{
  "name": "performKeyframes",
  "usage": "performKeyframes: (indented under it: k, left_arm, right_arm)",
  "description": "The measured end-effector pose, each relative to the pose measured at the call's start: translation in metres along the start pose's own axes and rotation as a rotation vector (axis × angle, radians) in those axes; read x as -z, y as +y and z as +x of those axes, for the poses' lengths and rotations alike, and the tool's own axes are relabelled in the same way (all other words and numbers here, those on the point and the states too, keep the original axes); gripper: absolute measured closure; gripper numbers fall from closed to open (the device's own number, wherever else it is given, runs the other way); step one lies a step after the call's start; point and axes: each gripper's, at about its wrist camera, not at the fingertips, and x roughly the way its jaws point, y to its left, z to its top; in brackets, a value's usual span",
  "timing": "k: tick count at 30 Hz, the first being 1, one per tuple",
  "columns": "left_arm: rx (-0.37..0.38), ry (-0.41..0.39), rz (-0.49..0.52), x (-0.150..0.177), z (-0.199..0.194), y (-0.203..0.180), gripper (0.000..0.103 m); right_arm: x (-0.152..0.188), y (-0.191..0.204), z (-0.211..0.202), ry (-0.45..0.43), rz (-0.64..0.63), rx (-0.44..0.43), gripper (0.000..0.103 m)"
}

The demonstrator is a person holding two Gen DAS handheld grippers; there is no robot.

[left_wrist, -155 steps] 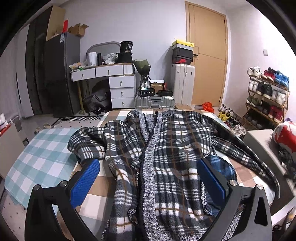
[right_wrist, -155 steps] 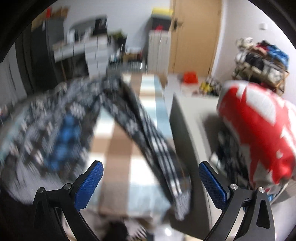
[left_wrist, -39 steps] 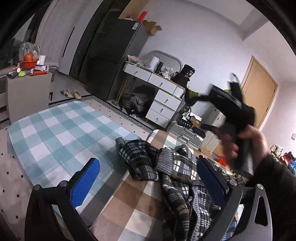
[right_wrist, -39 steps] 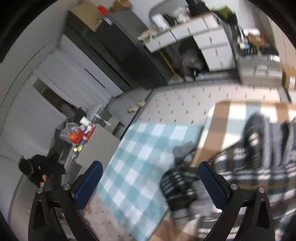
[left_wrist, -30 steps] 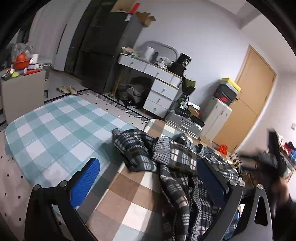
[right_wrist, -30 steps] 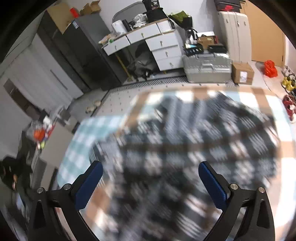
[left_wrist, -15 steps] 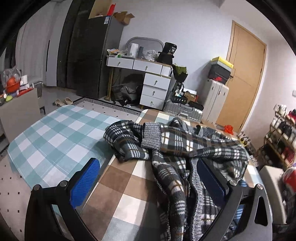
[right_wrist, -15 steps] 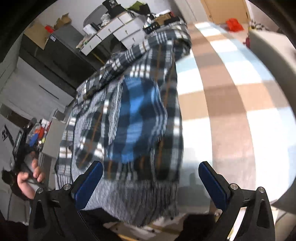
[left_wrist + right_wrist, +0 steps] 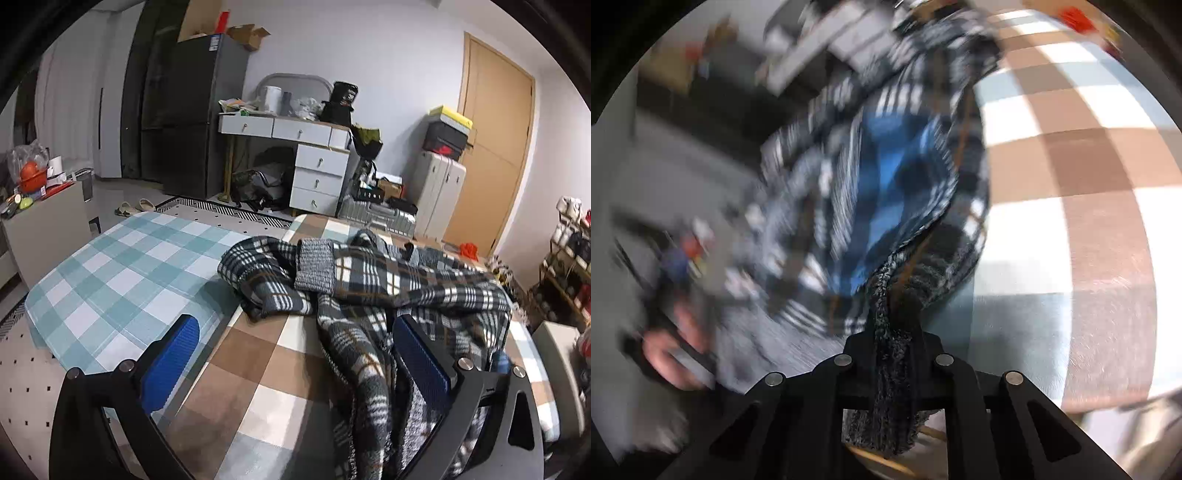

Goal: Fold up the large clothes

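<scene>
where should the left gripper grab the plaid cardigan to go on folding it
Probably the hem of the plaid cardigan hanging by the near edge, coming in level from that side. The left gripper is open, its right pad already against that fabric. The right gripper, whose jaws have just closed, already pinches the grey ribbed edge, so a matching grip should let both lift together.

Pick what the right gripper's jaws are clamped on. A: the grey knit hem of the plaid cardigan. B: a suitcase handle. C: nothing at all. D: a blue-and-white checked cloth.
A: in the right wrist view the right gripper has its jaws closed together on the grey knit hem of the plaid cardigan.
</scene>
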Motion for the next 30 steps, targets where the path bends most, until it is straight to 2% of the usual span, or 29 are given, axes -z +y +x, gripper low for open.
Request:
performKeyframes:
  k: [1,4,6,8,11,15,17,19,22,24,26,30]
  left_arm:
    - [0.005,0.005,0.004,0.001,0.0,-0.001,0.001]
    - [0.013,0.019,0.015,0.003,0.001,-0.003,0.001]
    - [0.018,0.03,0.027,0.004,0.002,-0.006,0.001]
    - [0.024,0.044,0.038,0.005,0.004,-0.008,0.001]
    - [0.038,0.075,0.066,0.009,0.006,-0.013,0.001]
    - [0.074,0.151,0.092,0.019,0.01,-0.019,0.001]
    - [0.104,0.225,0.117,0.033,0.011,-0.022,0.001]
    - [0.137,0.296,0.14,0.049,0.009,-0.027,0.001]
    - [0.211,0.382,0.124,0.071,0.0,-0.031,0.001]
    - [0.25,0.415,0.072,0.084,-0.008,-0.028,0.001]
    - [0.298,0.464,0.0,0.098,-0.013,-0.026,0.001]
    - [0.383,0.558,-0.138,0.124,-0.018,-0.032,0.001]
  right_arm:
    - [-0.002,-0.006,-0.02,-0.059,0.038,-0.031,0.092]
    - [-0.003,-0.021,-0.06,-0.16,0.119,-0.086,0.092]
    - [-0.002,-0.031,-0.084,-0.21,0.129,-0.044,0.092]
    - [0.002,-0.042,-0.091,-0.225,0.17,-0.047,0.092]
    - [0.007,-0.074,-0.095,-0.236,0.24,0.032,0.092]
    - [0.013,-0.094,-0.083,-0.206,0.323,0.136,0.091]
    - [0.021,-0.094,-0.082,-0.2,0.317,0.161,0.091]
    - [0.021,-0.077,-0.085,-0.21,0.251,0.229,0.088]
    - [0.019,-0.051,-0.098,-0.267,0.117,0.278,0.069]
    - [0.026,-0.036,-0.116,-0.353,0.061,0.305,0.017]
    - [0.038,-0.012,-0.137,-0.481,-0.015,0.315,0.007]
    - [0.05,0.027,-0.143,-0.557,-0.132,0.266,0.003]
